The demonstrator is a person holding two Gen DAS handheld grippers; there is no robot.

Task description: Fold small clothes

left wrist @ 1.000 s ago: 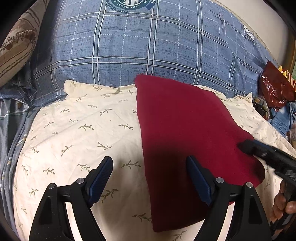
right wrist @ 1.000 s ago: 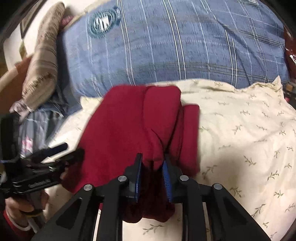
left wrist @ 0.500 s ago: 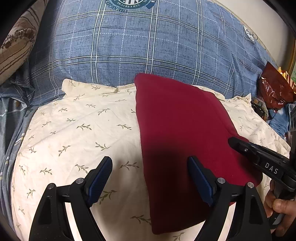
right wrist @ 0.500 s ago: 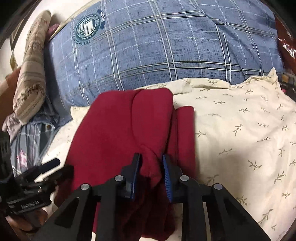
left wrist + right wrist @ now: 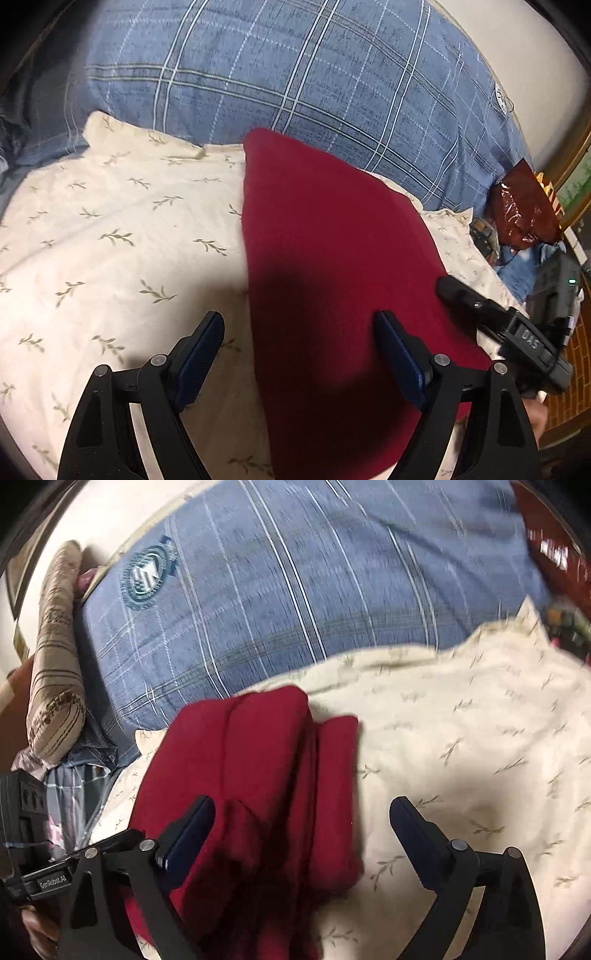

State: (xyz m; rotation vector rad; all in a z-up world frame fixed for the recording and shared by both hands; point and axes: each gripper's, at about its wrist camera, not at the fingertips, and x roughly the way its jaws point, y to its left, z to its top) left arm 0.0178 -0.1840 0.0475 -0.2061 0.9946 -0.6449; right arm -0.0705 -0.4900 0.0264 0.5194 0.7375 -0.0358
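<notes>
Looking along your left gripper (image 5: 299, 339), you see its jaws spread wide and holding nothing; one blue pad hangs over the cream leaf-print pillow (image 5: 122, 236), the other over the dark red garment (image 5: 332, 266). That garment lies flat on the pillow as a long folded panel, its far end reaching the blue plaid cushion (image 5: 295, 74). Your right gripper (image 5: 517, 332) comes in at the garment's right edge.

From the right wrist, your right gripper (image 5: 303, 823) also stands wide apart and empty, above the garment (image 5: 258, 768), which lies in overlapping folds on the pillow (image 5: 461, 738). This view is blurred.
</notes>
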